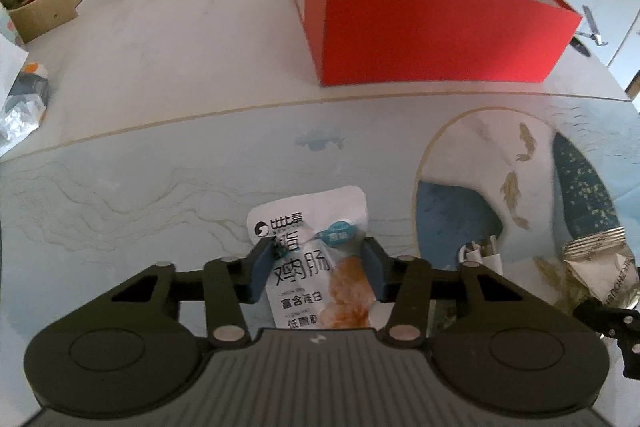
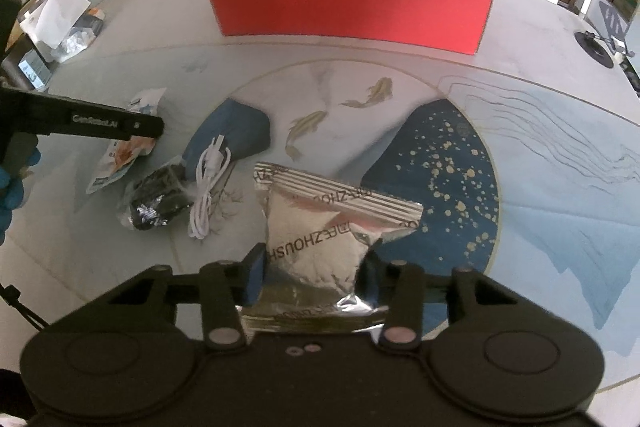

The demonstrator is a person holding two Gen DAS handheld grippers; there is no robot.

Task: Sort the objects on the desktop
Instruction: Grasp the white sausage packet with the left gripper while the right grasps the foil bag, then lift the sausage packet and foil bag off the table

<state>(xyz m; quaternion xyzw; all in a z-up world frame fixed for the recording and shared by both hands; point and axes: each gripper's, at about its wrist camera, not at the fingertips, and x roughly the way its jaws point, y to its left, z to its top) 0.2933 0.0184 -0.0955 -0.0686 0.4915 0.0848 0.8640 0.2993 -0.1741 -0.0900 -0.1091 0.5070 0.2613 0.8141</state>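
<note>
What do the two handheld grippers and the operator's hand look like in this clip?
Both grippers, left and right, look alike: matte black bodies, round side discs, linkage arms with silver pivot pins, blue finger pads. From the right view, the left one's side bears white "GenRobot.AI" lettering. The hand wears a blue glove.

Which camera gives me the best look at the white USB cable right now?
The right wrist view: the white USB cable lies in full there, loosely coiled on the mat beside the dark foil packet. The left wrist view shows only its end, peeking above that gripper's linkage.
</note>
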